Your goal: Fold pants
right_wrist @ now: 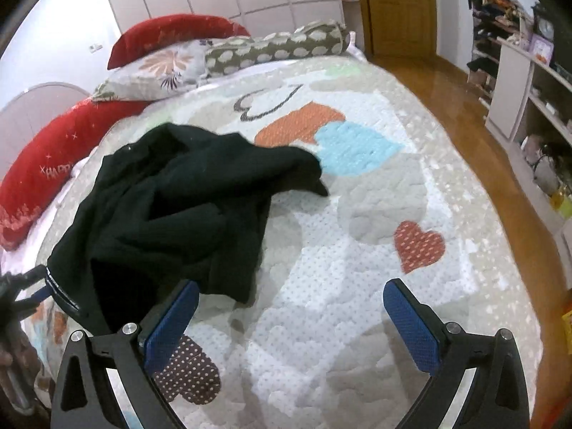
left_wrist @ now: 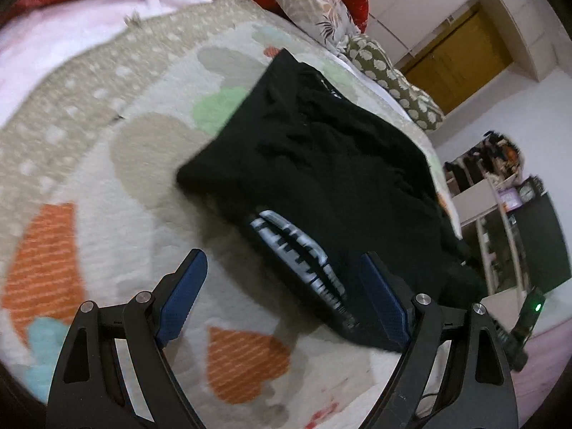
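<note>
Black pants (left_wrist: pixel 321 164) lie in a rumpled heap on the quilted bedspread (left_wrist: pixel 107 178). Their waistband with white lettering (left_wrist: pixel 304 254) faces my left gripper (left_wrist: pixel 286 268), which is open and empty, its jaws on either side of the waistband just above it. In the right wrist view the pants (right_wrist: pixel 178 207) are bunched at the left, one leg end pointing right. My right gripper (right_wrist: pixel 291 296) is open and empty above the bedspread (right_wrist: pixel 357 250), its left finger (right_wrist: pixel 171 321) beside the pants' near edge.
Red pillows (right_wrist: pixel 53 164), a floral pillow (right_wrist: pixel 161 68) and a spotted bolster (right_wrist: pixel 275 46) lie at the head of the bed. A wooden floor (right_wrist: pixel 482 164), shelves (right_wrist: pixel 529 82) and a door (right_wrist: pixel 400 7) are to the right. The left gripper shows at the far left (right_wrist: pixel 21 286).
</note>
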The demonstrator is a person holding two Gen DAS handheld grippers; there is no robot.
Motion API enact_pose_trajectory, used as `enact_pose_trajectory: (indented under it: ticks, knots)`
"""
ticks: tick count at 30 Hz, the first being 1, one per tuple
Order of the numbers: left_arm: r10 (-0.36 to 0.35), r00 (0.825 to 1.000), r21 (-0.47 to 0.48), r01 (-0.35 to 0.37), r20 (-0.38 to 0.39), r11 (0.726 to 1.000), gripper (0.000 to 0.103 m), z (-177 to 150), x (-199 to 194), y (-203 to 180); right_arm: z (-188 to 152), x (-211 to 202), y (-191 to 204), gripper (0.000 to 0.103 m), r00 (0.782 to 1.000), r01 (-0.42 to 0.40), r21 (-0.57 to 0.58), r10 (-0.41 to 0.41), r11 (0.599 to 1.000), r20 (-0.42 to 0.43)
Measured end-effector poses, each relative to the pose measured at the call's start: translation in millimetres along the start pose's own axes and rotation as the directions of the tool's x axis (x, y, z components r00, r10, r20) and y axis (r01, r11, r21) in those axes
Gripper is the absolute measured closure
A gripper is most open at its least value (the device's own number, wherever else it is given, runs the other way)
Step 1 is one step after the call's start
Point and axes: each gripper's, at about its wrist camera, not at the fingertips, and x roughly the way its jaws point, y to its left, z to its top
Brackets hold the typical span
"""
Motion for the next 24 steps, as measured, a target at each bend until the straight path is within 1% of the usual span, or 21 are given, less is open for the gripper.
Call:
enact_pose_trajectory:
  ticks: [2, 4, 6, 7, 8, 10, 12, 13, 14, 15, 16, 17, 18, 19, 21, 22, 24]
  knots:
    - [0.004, 1.000, -0.004, -0.004, 0.003, 1.000, 0.016, 4.9, 7.5, -4.1, 0.9, 4.2, -1.8, 0.000, 1.000, -0.026, 0.019, 0.026, 0.999, -0.001]
    - [0.010, 1.000, 0.008, -0.010, 0.002, 1.000, 0.016, 8.9, 15.9, -9.0, 1.6, 11.1, -9.8, 0.000, 0.996, -0.088, 0.086, 0.089, 0.992, -0.015]
    - [0.006, 1.000, 0.013, -0.006, -0.011, 1.000, 0.016, 13.9, 24.9, -13.0, 5.4, 20.3, -14.5, 0.000, 0.989, -0.143, 0.148, 0.146, 0.979, -0.009]
    - [0.000, 1.000, 0.014, 0.001, -0.014, 1.000, 0.016, 15.8, 29.2, -14.3, 7.3, 23.1, -14.4, 0.001, 0.987, -0.160, 0.160, 0.164, 0.974, -0.006]
    - [-0.002, 1.000, 0.014, 0.002, -0.016, 1.000, 0.016, 16.8, 32.8, -15.1, 10.1, 28.7, -12.7, 0.003, 0.984, -0.173, 0.165, 0.176, 0.971, -0.008]
    - [-0.010, 1.000, 0.013, 0.010, -0.015, 1.000, 0.016, 14.8, 36.7, -16.3, 15.7, 40.9, -3.4, 0.012, 0.983, -0.177, 0.146, 0.183, 0.973, -0.025]
    - [-0.028, 1.000, 0.028, 0.028, -0.004, 0.999, 0.018, 15.1, 38.3, -17.6, 19.5, 54.2, 8.5, 0.015, 0.980, -0.190, 0.118, 0.196, 0.975, -0.037]
    - [-0.027, 1.000, 0.040, 0.027, -0.001, 0.999, 0.022, 14.2, 38.8, -18.8, 20.3, 59.8, 12.5, 0.015, 0.982, -0.183, 0.108, 0.188, 0.977, -0.038]
    - [-0.025, 1.000, 0.052, 0.025, -0.002, 0.998, 0.031, 13.8, 40.0, -20.1, 20.4, 63.4, 15.5, 0.016, 0.985, -0.168, 0.096, 0.172, 0.981, -0.034]
    - [-0.022, 1.000, 0.064, 0.023, -0.004, 0.998, 0.042, 13.5, 41.5, -21.1, 20.0, 65.1, 19.9, 0.024, 0.988, -0.152, 0.071, 0.153, 0.986, -0.016]
    - [-0.021, 1.000, 0.073, 0.021, -0.007, 0.997, 0.050, 13.0, 43.3, -21.3, 19.2, 65.2, 24.2, 0.042, 0.990, -0.144, 0.044, 0.143, 0.989, 0.004]
    - [-0.019, 1.000, 0.078, 0.019, -0.010, 0.997, 0.067, 11.6, 45.5, -21.5, 18.6, 65.1, 26.8, 0.053, 0.988, -0.153, 0.028, 0.152, 0.988, 0.014]
    - [-0.025, 0.999, 0.081, 0.027, -0.022, 0.996, 0.081, 10.1, 46.8, -20.7, 17.7, 65.0, 27.5, 0.071, 0.987, -0.159, 0.019, 0.158, 0.987, 0.020]
    - [-0.031, 0.999, 0.083, 0.033, -0.023, 0.996, 0.087, 7.5, 45.8, -21.1, 17.1, 64.2, 27.6, 0.083, 0.985, -0.172, 0.012, 0.172, 0.985, 0.023]
    - [-0.031, 1.000, 0.104, 0.030, 0.005, 0.994, 0.090, 4.0, 35.8, -23.3, 16.3, 57.4, 25.6, 0.087, 0.982, -0.186, 0.009, 0.186, 0.982, 0.031]
    - [-0.035, 0.999, 0.108, 0.033, 0.019, 0.994, 0.092, 3.9, 30.3, -24.6, 15.7, 51.9, 23.8, 0.088, 0.982, -0.187, 0.009, 0.186, 0.982, 0.041]
    - [-0.044, 0.998, 0.110, 0.039, 0.047, 0.993, 0.092, 6.1, 15.2, -24.3, 14.7, 33.2, 19.7, 0.088, 0.983, -0.167, -0.006, 0.167, 0.986, 0.078]
